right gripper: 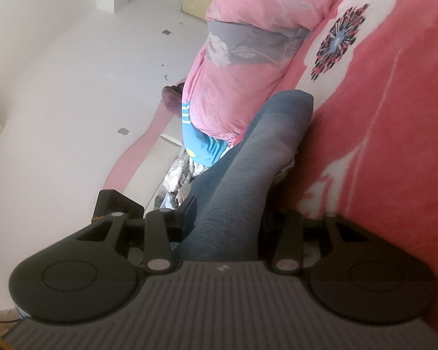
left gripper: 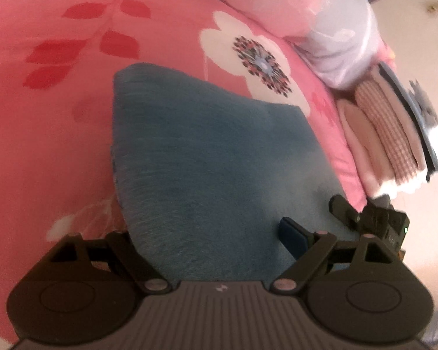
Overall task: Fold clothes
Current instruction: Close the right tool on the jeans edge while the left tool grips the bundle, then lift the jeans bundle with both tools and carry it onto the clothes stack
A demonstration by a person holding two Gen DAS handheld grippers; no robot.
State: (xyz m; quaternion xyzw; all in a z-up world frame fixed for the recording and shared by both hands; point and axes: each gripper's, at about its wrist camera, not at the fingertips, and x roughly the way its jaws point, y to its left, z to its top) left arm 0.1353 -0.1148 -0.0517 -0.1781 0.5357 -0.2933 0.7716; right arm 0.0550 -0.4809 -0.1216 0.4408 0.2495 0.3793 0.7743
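Blue garment (left gripper: 207,157) lies folded on pink floral bedspread (left gripper: 58,102).

Your left gripper (left gripper: 207,224): left finger hidden behind blue garment (left gripper: 207,151); only right pad shows. Garment's near edge lost under gripper body. Folded stack (left gripper: 388,134) at right blurred; item count unclear. Your right gripper (right gripper: 227,218): right finger buried behind denim fold; pad contact cannot be told. Garment's lower end cut off by gripper body. Pink quilt (right gripper: 242,58) runs off top edge. Clutter beside bed too small to identify.
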